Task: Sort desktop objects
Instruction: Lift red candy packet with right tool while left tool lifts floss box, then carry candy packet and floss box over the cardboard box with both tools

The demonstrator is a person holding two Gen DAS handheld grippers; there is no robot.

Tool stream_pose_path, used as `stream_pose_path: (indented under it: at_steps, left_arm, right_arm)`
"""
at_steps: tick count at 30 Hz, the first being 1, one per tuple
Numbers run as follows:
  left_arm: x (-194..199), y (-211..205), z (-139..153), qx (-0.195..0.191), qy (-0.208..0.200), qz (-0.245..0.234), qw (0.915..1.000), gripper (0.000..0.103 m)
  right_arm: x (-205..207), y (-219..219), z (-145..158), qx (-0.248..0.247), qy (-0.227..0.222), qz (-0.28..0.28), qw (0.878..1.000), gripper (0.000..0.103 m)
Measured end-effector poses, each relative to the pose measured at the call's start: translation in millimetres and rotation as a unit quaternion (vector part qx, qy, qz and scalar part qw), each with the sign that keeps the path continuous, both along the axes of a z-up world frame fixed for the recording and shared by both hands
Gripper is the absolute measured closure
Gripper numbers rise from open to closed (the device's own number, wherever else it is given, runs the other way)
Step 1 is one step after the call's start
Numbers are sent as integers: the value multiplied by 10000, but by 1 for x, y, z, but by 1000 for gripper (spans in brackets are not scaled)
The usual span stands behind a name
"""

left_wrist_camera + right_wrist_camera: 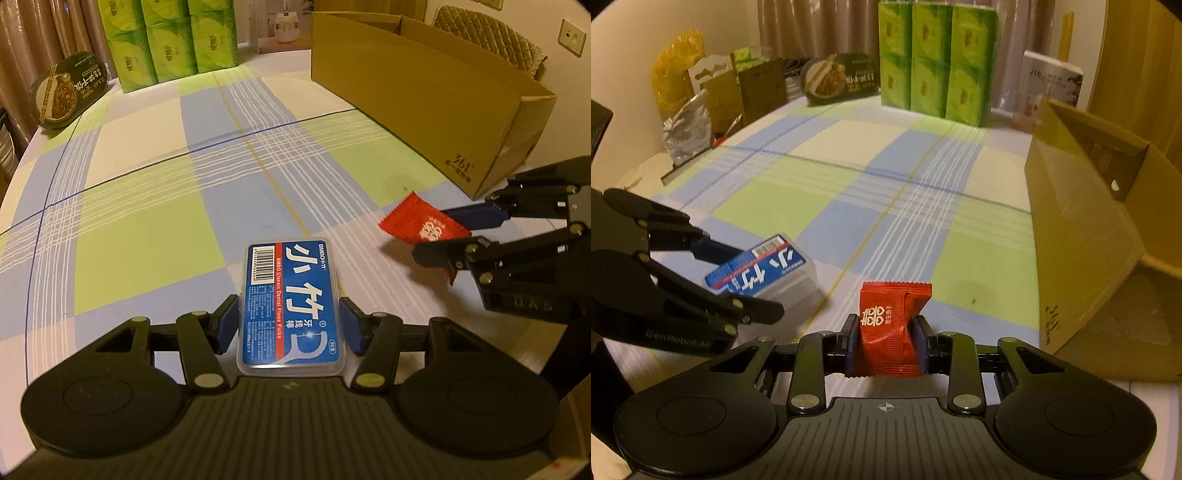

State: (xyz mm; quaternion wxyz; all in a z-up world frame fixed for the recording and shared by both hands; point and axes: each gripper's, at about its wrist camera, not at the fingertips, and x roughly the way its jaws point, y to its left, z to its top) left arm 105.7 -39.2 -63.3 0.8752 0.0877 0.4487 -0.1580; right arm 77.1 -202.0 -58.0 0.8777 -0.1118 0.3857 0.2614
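My left gripper (290, 325) is shut on a blue-labelled clear box of dental floss picks (291, 291), holding it by its long sides just above the checked tablecloth. The box also shows in the right wrist view (764, 269), between the left gripper's fingers (750, 291). My right gripper (886, 345) is shut on a red candy packet (892, 325) with white characters. In the left wrist view the packet (421, 225) sits in the right gripper (448, 234) at the right, near the corner of an open cardboard box (424, 99).
The cardboard box (1082, 243) stands at the right of the table. Green tissue packs (934, 59) and a dark oval food bowl (842, 77) stand at the far edge. Paper bags and a foil pouch (687, 129) crowd the far left. A white box (1049, 85) stands behind the carton.
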Motion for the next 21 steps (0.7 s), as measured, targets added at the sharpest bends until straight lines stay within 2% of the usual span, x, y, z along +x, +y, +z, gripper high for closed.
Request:
stream_pose_path:
  at_steps: [13, 21]
  left_arm:
    - [-15, -8, 22, -9, -159, 1, 9999, 51]
    - [-21, -15, 36, -26, -259, -84, 9996, 51]
  right_arm:
    - [-14, -15, 22, 148, -232, -123, 9995, 75]
    - [-21, -25, 46, 329, -514, -210, 9979, 75]
